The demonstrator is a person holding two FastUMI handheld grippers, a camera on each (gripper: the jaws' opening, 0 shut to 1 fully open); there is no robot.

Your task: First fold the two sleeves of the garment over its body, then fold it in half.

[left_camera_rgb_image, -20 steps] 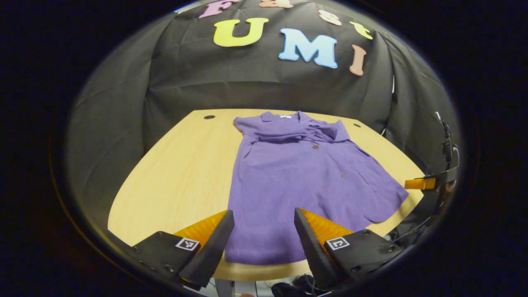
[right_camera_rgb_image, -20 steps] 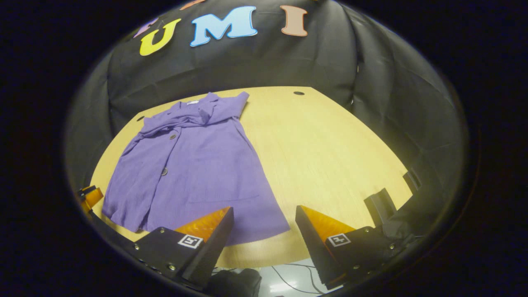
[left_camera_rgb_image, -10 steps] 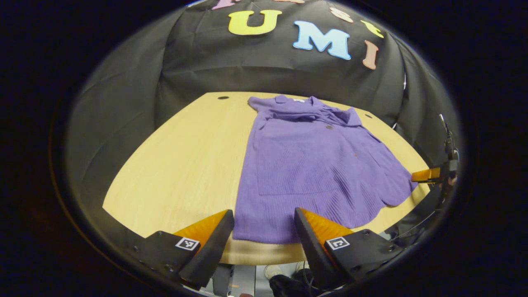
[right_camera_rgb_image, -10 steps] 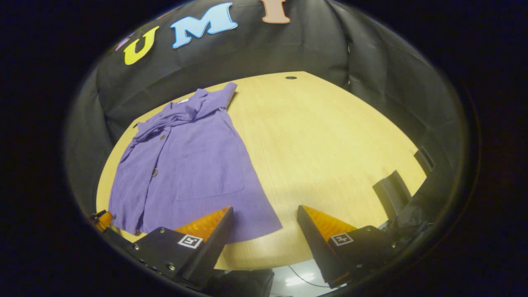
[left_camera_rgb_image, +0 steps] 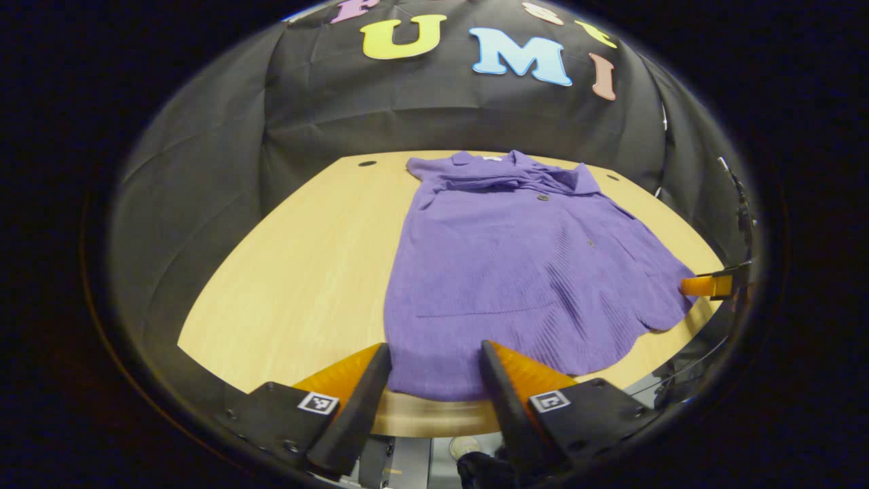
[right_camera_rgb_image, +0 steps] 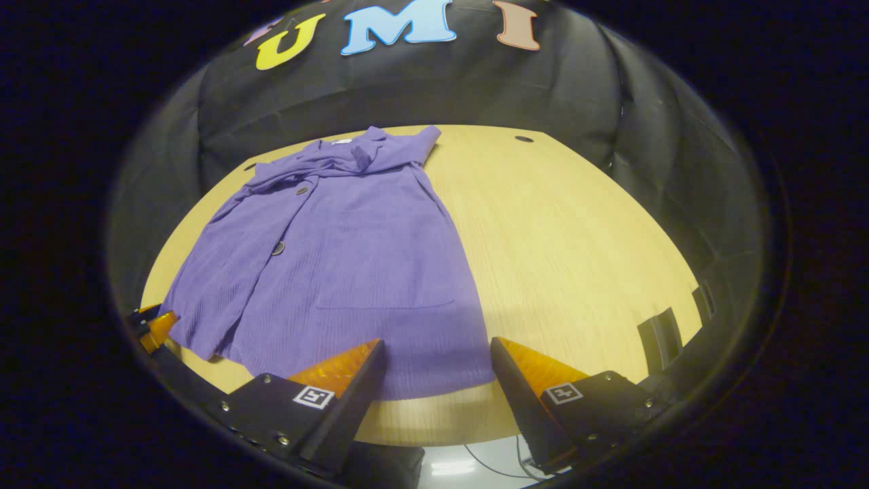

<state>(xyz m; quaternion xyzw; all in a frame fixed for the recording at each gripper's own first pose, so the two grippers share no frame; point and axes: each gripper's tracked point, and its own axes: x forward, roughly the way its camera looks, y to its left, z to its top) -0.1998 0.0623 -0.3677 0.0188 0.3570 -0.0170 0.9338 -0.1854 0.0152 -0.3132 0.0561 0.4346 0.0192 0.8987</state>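
On the wooden table (left_camera_rgb_image: 299,272) the purple garment (left_camera_rgb_image: 516,272) lies flat, collar toward the black cloth wall (left_camera_rgb_image: 421,109), sleeves folded across its chest — the left gripper (left_camera_rgb_image: 434,380) and right gripper (right_camera_rgb_image: 438,373) both hover spread wide above its near hem, holding nothing.

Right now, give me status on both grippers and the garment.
Left gripper and right gripper open at near hem. Purple garment flat on table, sleeves folded in, unhalved.
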